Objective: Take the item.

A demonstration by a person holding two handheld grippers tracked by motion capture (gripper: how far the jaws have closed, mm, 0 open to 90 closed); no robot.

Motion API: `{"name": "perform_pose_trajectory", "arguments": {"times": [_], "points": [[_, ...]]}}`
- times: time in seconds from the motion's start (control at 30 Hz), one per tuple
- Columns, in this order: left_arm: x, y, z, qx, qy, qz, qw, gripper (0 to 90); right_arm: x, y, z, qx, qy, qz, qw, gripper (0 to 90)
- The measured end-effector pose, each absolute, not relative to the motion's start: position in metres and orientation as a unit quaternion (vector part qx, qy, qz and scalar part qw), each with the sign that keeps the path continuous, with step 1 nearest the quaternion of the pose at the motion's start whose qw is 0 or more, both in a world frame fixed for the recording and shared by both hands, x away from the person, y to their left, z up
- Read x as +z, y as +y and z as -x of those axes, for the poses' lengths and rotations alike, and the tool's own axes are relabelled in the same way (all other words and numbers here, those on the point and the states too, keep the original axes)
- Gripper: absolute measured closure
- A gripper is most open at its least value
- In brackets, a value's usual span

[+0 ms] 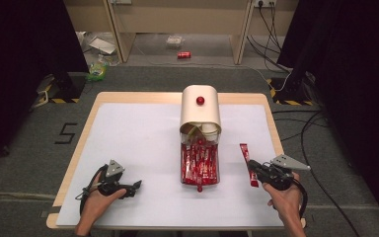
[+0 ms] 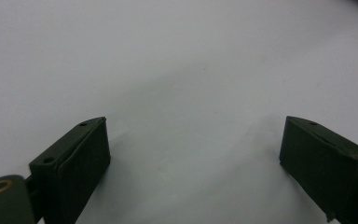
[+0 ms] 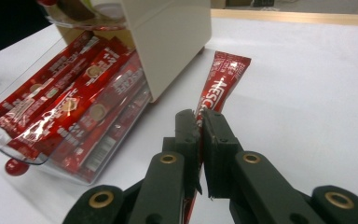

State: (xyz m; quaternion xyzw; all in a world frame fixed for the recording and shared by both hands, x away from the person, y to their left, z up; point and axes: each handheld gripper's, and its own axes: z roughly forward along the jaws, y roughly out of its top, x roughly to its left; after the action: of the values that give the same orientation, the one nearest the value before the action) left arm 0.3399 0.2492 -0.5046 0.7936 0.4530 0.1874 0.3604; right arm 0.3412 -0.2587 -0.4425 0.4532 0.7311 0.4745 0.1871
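- My right gripper (image 3: 200, 122) is clamped on a red coffee stick sachet (image 3: 223, 77), lying beside the cream box (image 1: 200, 112) on the white table (image 1: 143, 143)
- My left gripper (image 2: 193, 149) has jaws wide apart over bare table; the high view places it (image 1: 137, 185) far left

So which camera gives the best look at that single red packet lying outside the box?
The right gripper view: the red packet lies close, its lettering readable, pinched in the right claw. The high view shows it small; the left gripper view shows bare tabletop.
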Motion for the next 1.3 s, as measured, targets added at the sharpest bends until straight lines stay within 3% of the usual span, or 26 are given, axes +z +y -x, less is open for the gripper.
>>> {"name": "perform_pose_trajectory", "arguments": {"times": [1.3], "points": [[-0.505,0.249,-0.340,0.187,0.453,-0.794,0.360,7.7,-0.472,-0.281,-0.360,0.436,0.731,-0.489,0.191,85.6]]}}
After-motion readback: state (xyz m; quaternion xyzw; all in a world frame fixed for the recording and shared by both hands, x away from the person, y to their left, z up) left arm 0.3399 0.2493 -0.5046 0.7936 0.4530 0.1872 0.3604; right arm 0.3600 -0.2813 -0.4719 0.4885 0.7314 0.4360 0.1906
